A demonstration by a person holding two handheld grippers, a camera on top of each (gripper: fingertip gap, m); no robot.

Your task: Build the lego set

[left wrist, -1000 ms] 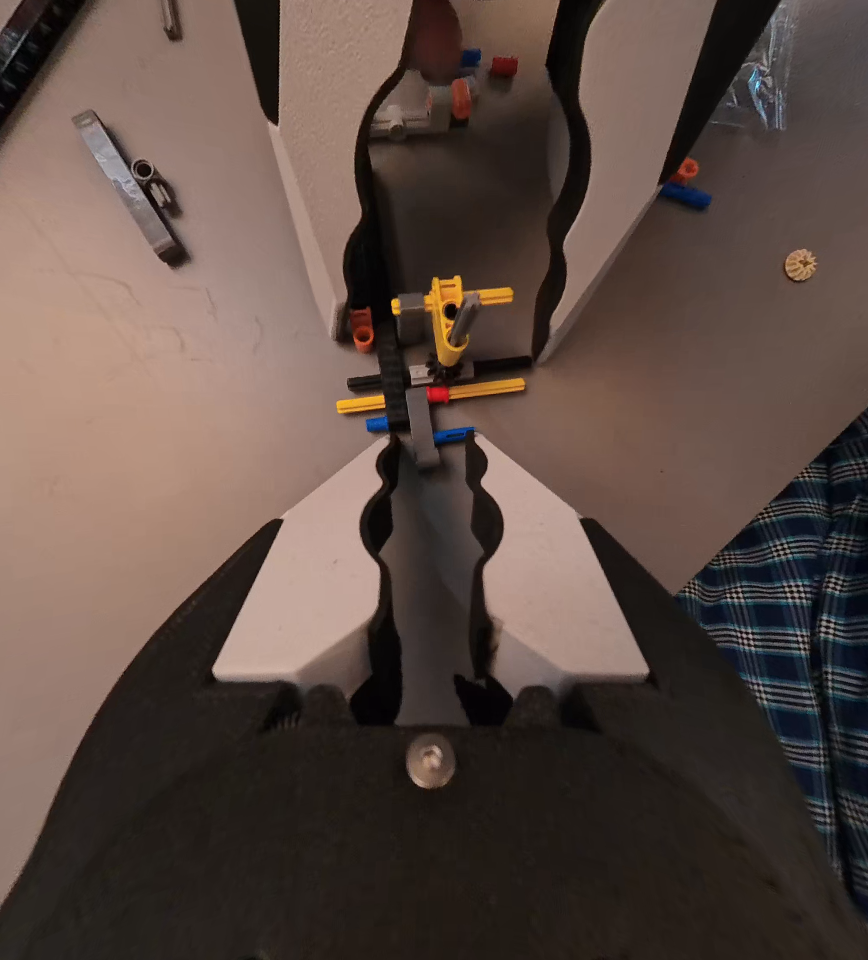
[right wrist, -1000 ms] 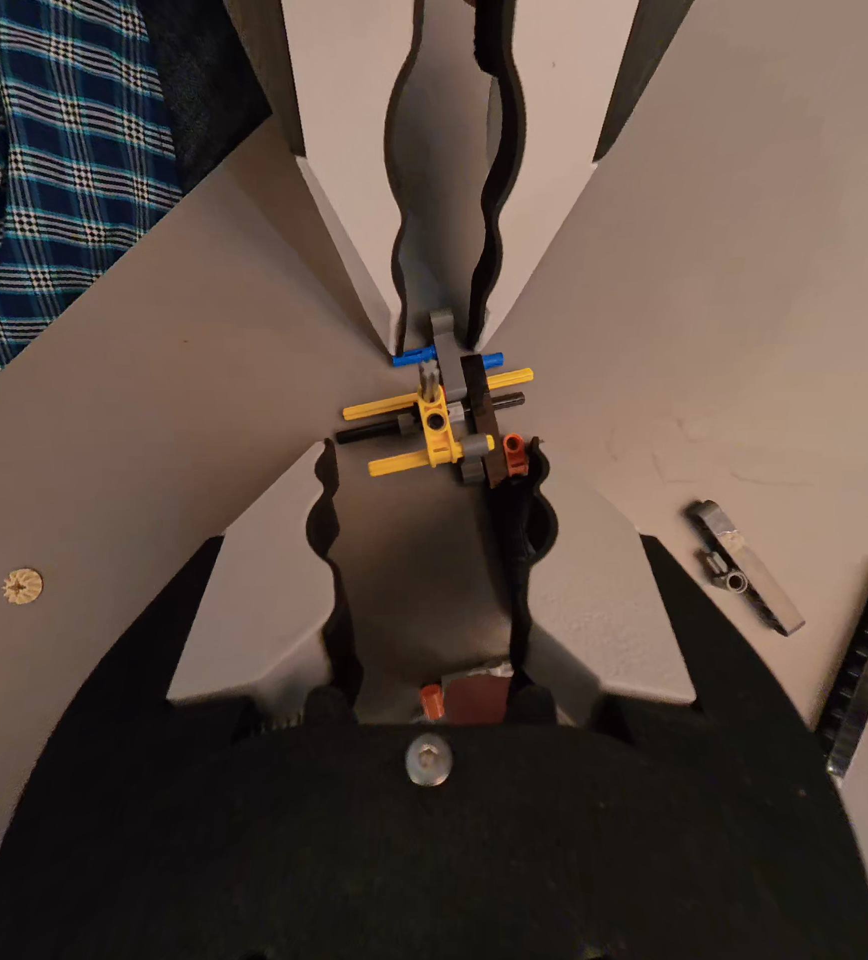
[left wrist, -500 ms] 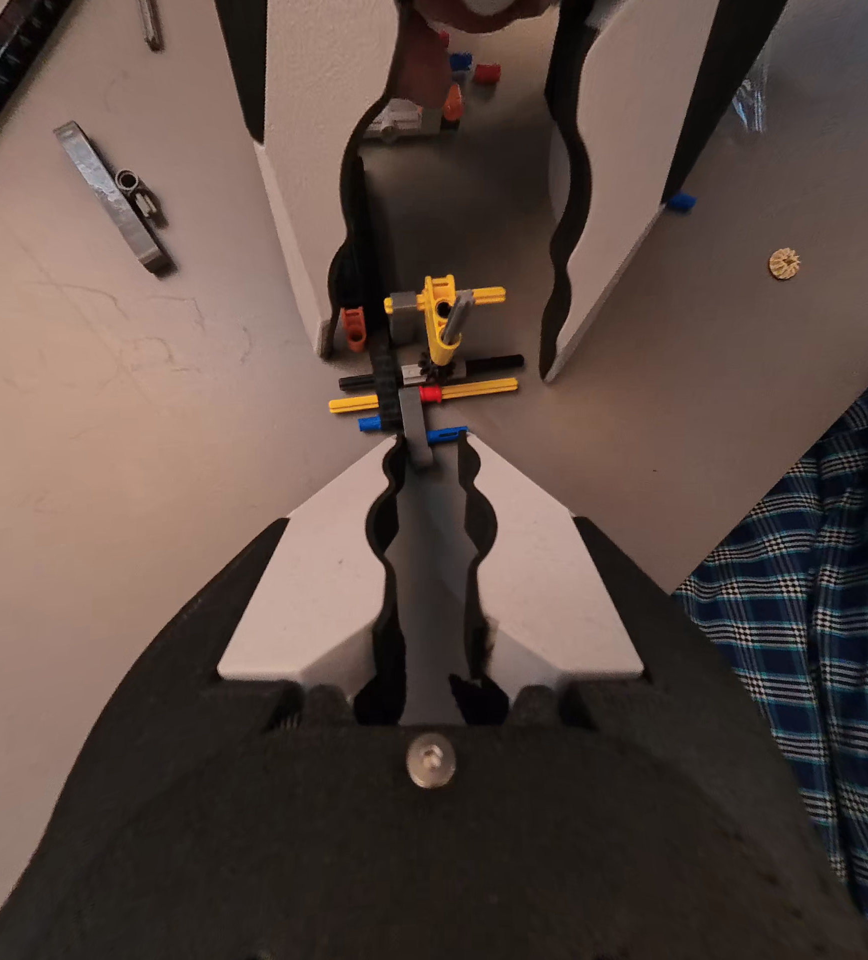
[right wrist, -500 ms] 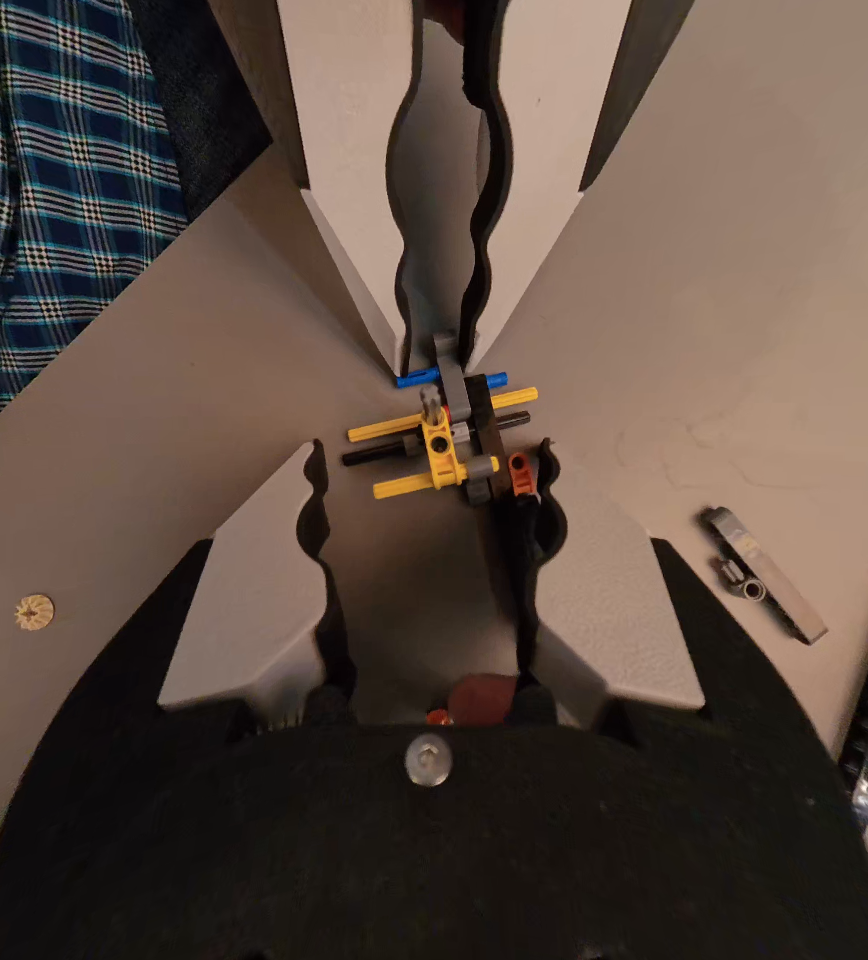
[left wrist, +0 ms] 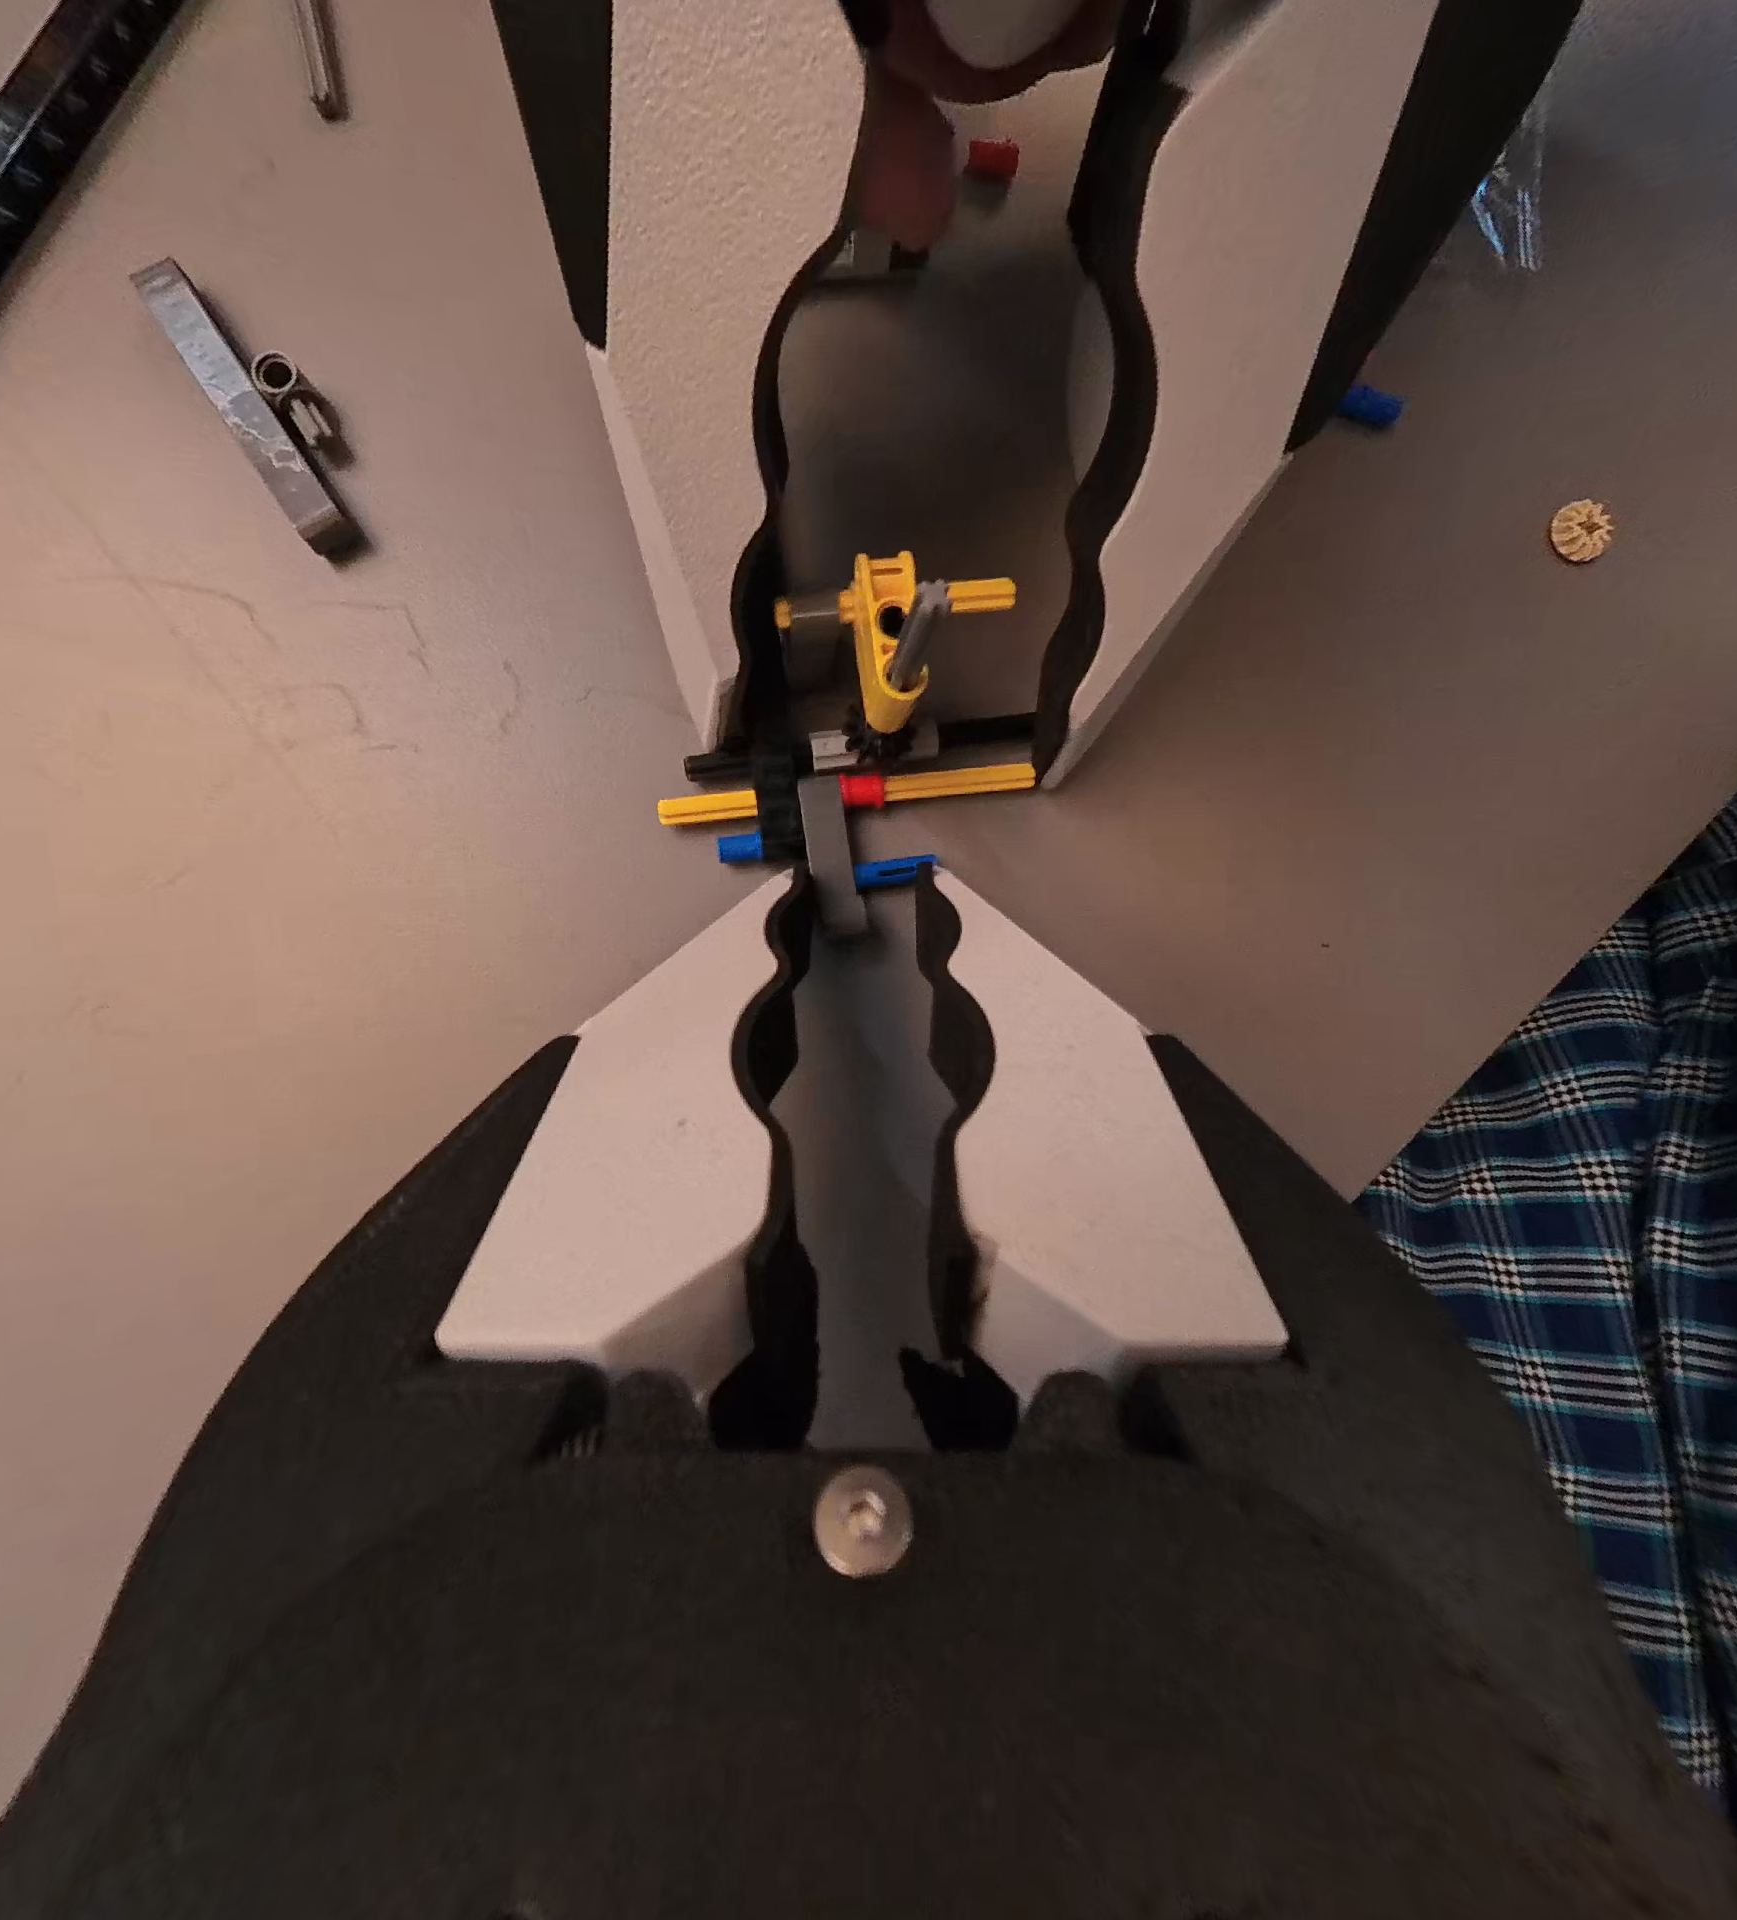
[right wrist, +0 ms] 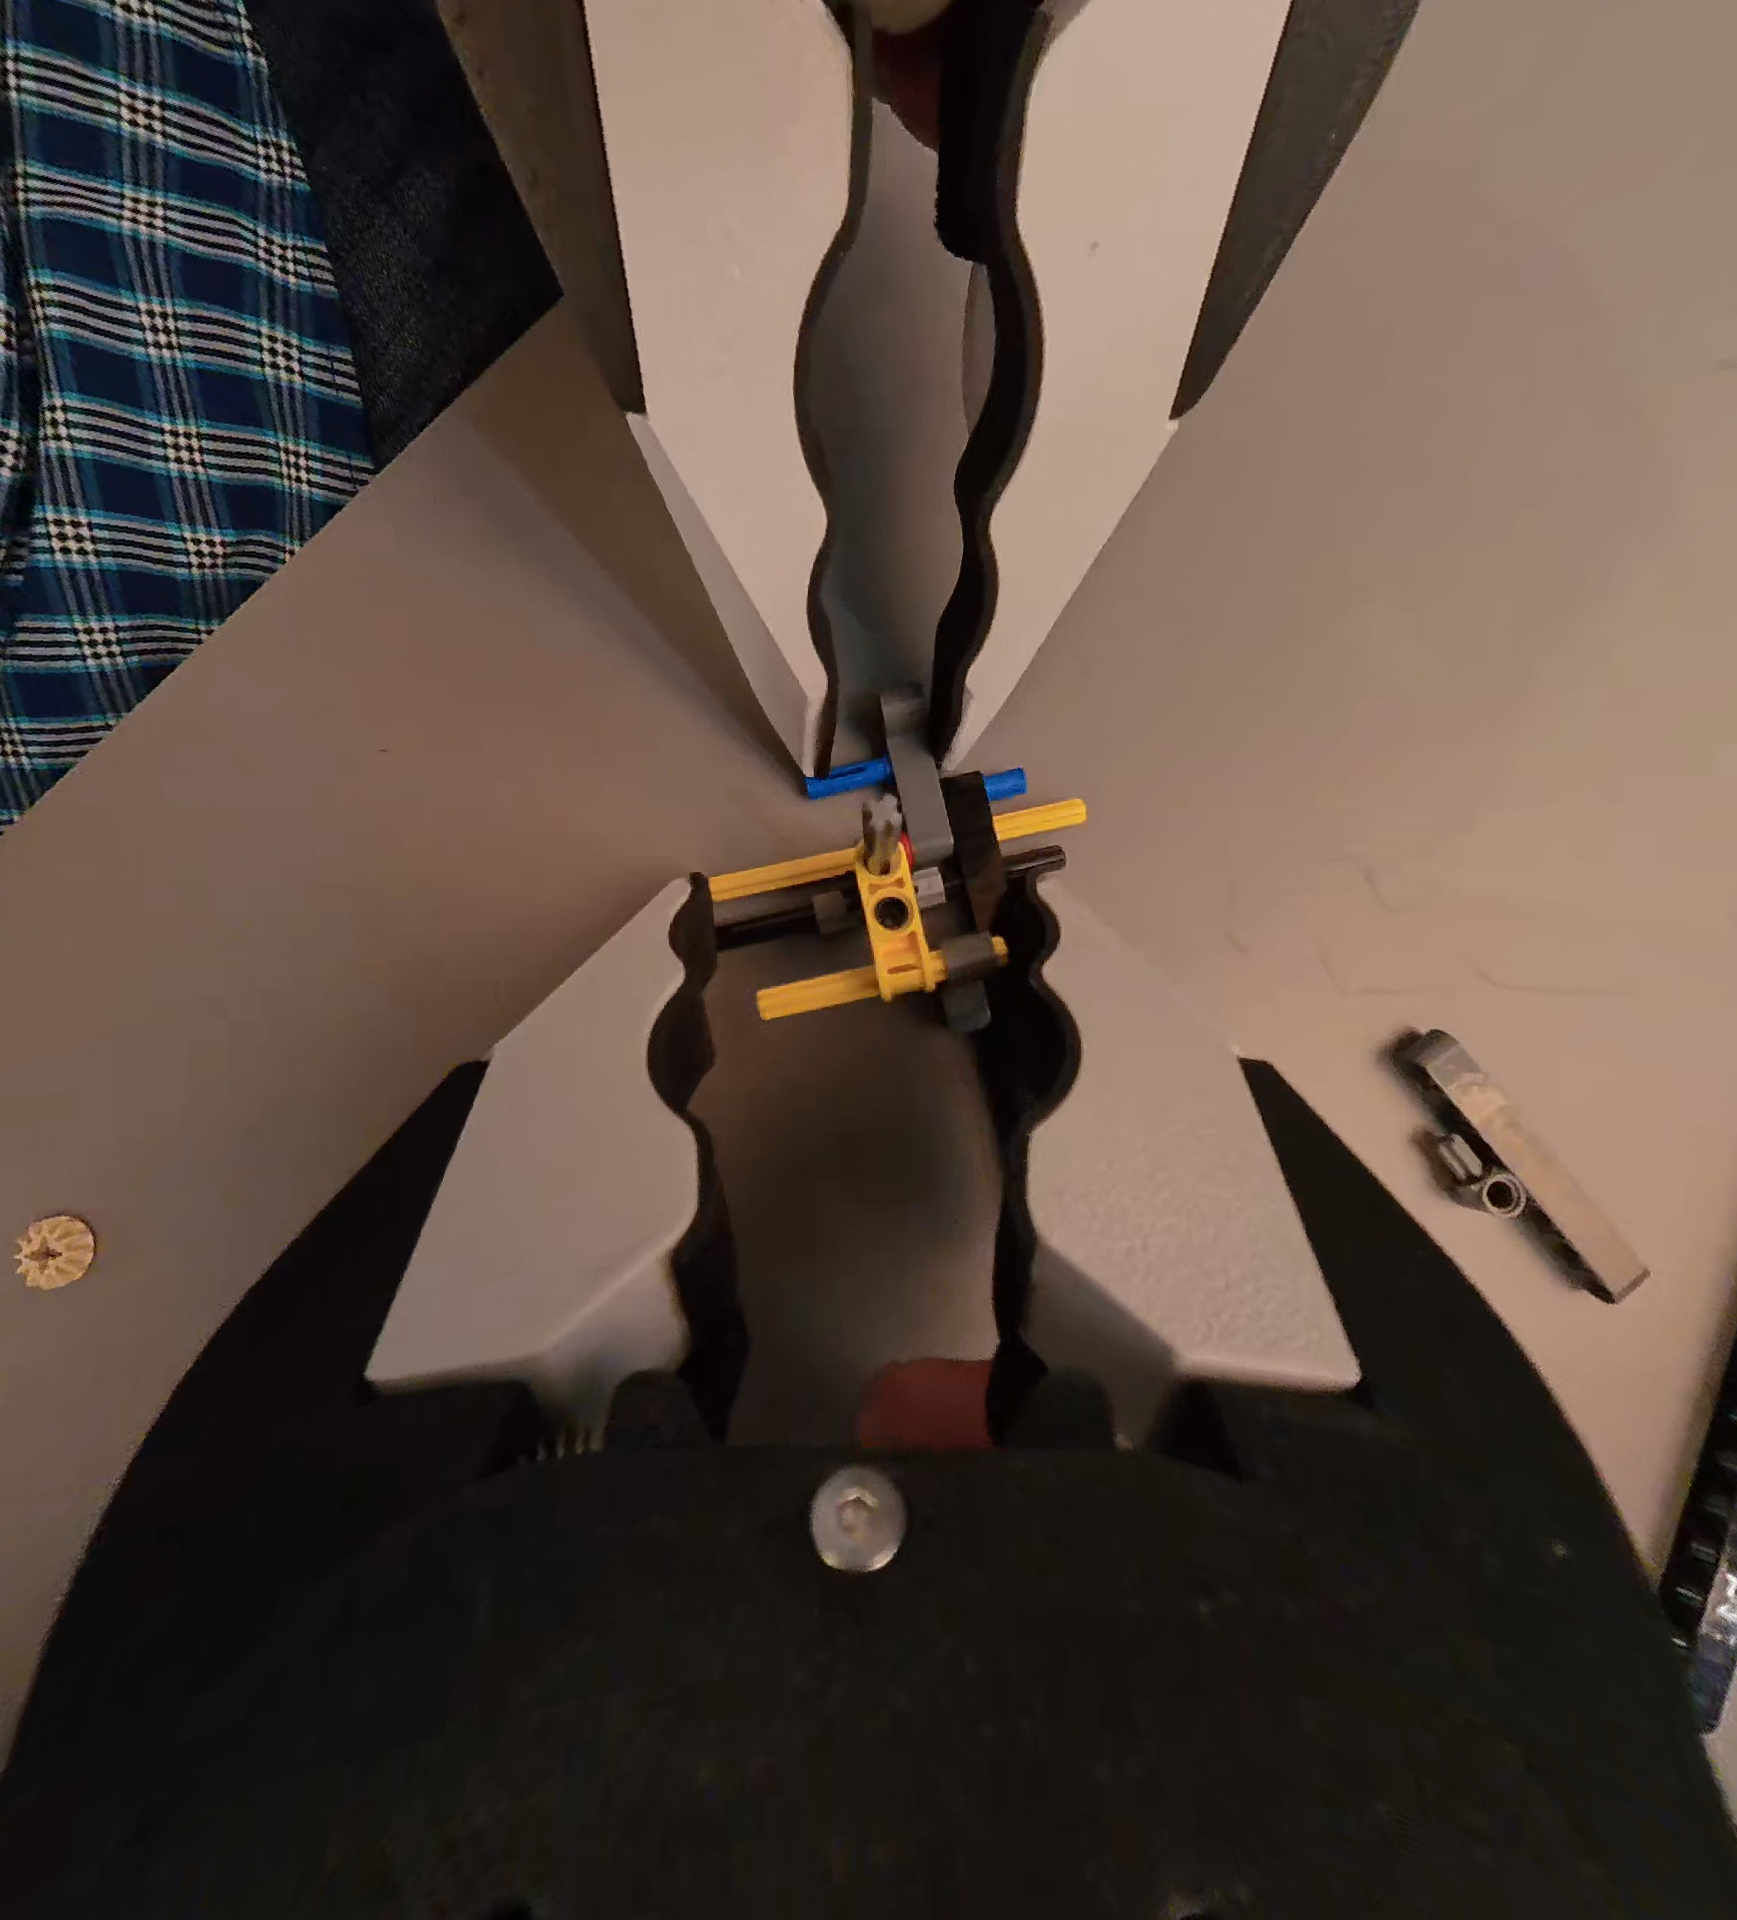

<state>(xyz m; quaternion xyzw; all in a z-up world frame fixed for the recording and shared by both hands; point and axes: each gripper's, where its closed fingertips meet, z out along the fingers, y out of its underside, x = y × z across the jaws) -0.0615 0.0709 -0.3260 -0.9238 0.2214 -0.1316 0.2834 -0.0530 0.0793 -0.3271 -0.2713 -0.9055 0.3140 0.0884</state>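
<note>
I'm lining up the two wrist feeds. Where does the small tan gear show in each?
Left wrist view: tan gear lies on the table at upper right.
Right wrist view: it lies at left, below the middle.
Shared landmark: the grey beam lying loose.

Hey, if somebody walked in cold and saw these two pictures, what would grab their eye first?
The small lego assembly of yellow, black and blue axles sits mid-table, pinched at its grey beam by the left gripper. The right gripper faces it with fingers spread around the yellow connector end. Off to one side lie a grey beam and a tan gear.
</note>
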